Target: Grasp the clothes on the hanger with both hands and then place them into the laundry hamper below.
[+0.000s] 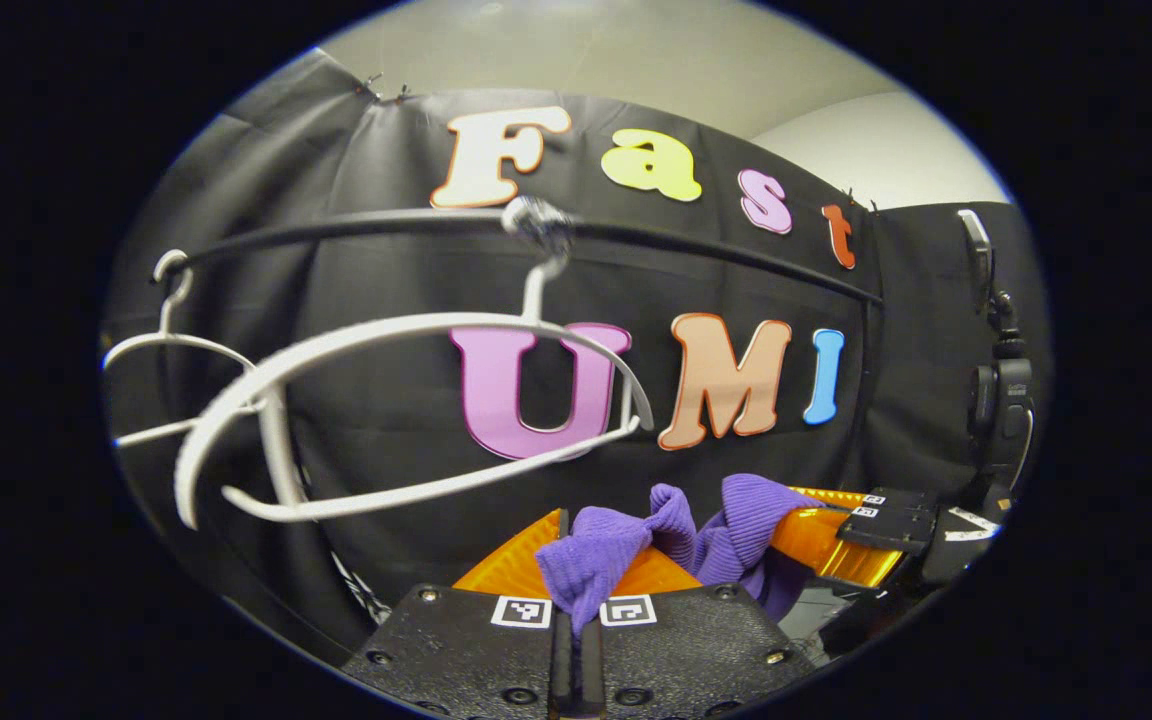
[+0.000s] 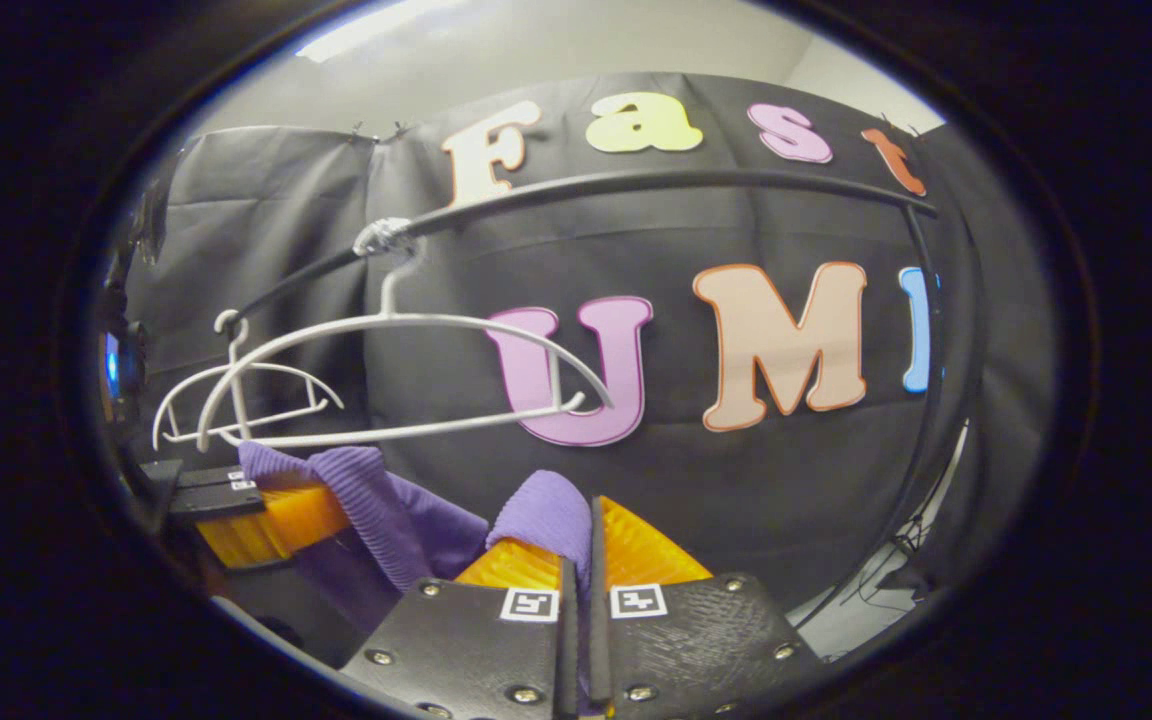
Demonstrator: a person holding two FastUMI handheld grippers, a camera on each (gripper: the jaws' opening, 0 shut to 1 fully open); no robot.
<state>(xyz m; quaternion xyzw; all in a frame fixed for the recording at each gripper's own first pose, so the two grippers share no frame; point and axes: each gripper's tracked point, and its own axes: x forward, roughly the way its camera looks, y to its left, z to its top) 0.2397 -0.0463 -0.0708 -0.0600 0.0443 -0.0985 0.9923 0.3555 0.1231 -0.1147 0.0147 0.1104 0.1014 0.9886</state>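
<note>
Both grippers, left gripper (image 1: 576, 560) & right gripper (image 2: 581, 545), pinched shut on purple cloth (image 1: 726, 520): soft, light, prob floppy; hold by bunched folds.

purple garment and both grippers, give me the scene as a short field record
garment: purple knit cloth, off the hangers, held between both grippers
left gripper: shut on one end of the cloth
right gripper: shut on the other end of the cloth
near hanger: white, bare, tilted, hooked on the black rail
far hanger: white, bare, on the same rail
hamper: cannot place it from these views
task stage: cloth grasped with both grippers, not yet put in the hamper
</note>
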